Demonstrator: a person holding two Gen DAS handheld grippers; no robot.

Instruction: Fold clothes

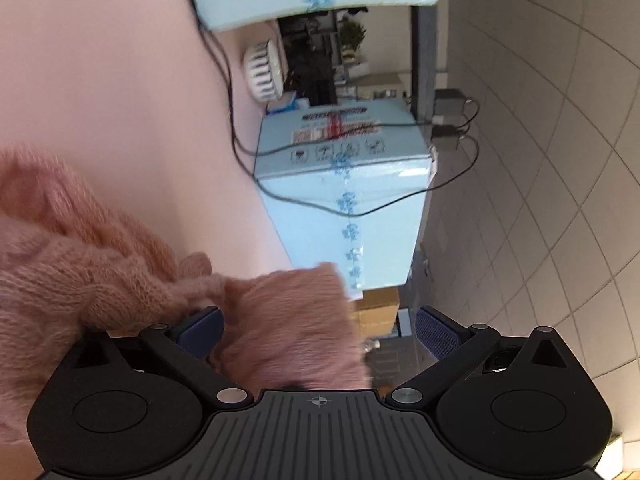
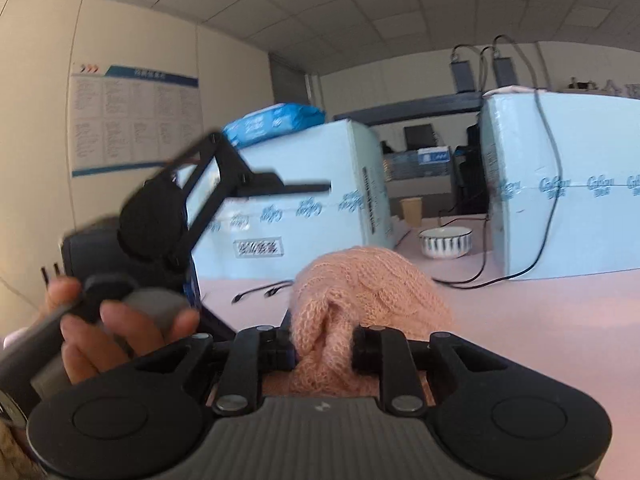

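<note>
Right wrist view shows the right tool (image 2: 322,346) pinching a bunched fold of the pink knitted sweater (image 2: 360,280): the two black fingers are drawn close on the knit, and the fabric wells up between and ahead of them in a rounded hump over the pink bench (image 2: 560,320). To the left in the same view, the person's hand (image 2: 108,328) grips the left tool (image 2: 256,184), which is tilted and raised above bench level, its fingers pointing right toward the sweater.

From the left wrist view, the left tool (image 1: 318,326) has its blue-padded fingers (image 1: 436,330) spread wide. A fuzzy flap of the sweater (image 1: 288,320) lies between them, hard against the left pad and clear of the right one, so nothing is clamped there. The rest of the garment trails off to the left of that tool across the bench; this view is rolled, so the bench runs up its left side.

The coming move turns on this: the sweater hangs between the two tools, gripped only on the right side, with its loose bulk lying to the left tool's left. The left tool probably needs to close on the flap already between its pads before the fold can be carried over.

Counted: one sweater, two tools, two pale blue cartons (image 2: 304,196) standing at the far side of the bench, one striped bowl (image 2: 445,242) between them, one paper cup (image 2: 412,210) behind it, and black cables (image 2: 472,276) trailing over the bench
</note>
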